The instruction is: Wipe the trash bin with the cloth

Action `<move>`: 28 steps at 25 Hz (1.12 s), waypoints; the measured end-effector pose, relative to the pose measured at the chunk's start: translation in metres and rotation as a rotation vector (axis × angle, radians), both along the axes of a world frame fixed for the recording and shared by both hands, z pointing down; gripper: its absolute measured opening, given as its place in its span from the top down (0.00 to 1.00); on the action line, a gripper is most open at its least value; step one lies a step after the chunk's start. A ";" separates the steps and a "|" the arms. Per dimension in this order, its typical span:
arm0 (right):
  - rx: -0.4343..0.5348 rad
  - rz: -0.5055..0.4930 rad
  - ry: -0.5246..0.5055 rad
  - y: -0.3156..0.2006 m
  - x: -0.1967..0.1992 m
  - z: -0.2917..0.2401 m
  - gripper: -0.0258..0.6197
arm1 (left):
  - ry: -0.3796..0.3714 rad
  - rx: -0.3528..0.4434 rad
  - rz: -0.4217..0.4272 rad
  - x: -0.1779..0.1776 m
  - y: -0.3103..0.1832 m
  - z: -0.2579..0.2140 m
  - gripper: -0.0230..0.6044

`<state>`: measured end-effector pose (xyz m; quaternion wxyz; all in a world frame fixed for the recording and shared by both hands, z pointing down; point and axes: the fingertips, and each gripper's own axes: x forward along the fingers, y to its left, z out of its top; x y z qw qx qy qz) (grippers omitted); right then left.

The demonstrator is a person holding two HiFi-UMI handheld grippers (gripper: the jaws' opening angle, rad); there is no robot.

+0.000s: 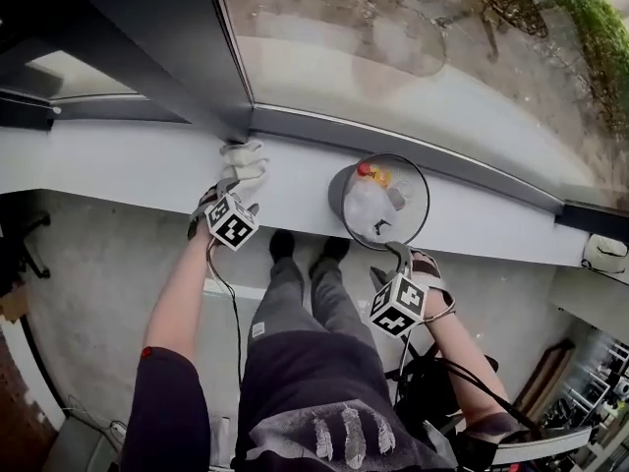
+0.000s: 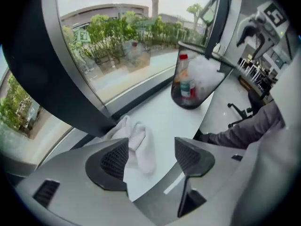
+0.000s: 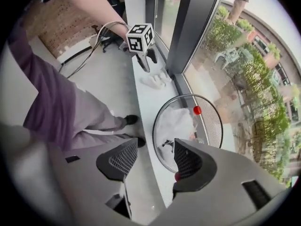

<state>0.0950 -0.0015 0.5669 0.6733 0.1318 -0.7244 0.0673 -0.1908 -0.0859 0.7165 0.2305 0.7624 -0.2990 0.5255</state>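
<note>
Bench: we are looking down on a white bench (image 1: 118, 165) running along the foot of a big window.
Window post: a dark window post (image 1: 167, 57) is coming down to the sill right behind the cloth.
Trash bin: the wire-mesh trash bin (image 1: 337, 197) is standing upright on the bench, well to the right of the cloth, with a clear liner and a red-capped bottle (image 1: 366, 170) inside.
Cloth: the white cloth (image 1: 244, 163) is lying crumpled on the bench, close against the window frame.
Legs: our legs (image 1: 305, 293) are standing on the floor below the bench edge, between the two claws.
Left claw: we are pointing the left claw (image 1: 234, 190) steeply down over the cloth, jaws wide apart. The cloth is showing partly between them beside one jaw, and neither pad is pressing on it.
Right claw: we are holding the right claw (image 1: 398, 259) pointing down just in front of the bin's near rim, jaws wide apart and gripping nothing.
</note>
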 end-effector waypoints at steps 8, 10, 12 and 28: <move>-0.049 -0.129 0.099 -0.013 -0.003 0.057 0.62 | -0.203 -0.084 0.119 -0.011 -0.005 0.096 0.49; -0.048 -0.150 0.104 -0.009 -0.011 0.066 0.62 | -0.241 -0.088 0.118 -0.020 -0.005 0.112 0.50; -0.065 -0.148 0.086 -0.002 -0.019 0.073 0.62 | -0.271 -0.087 0.107 -0.028 -0.007 0.122 0.56; -0.078 0.025 -0.028 -0.005 -0.025 0.074 0.92 | 0.123 0.000 -0.228 0.006 -0.022 0.073 0.92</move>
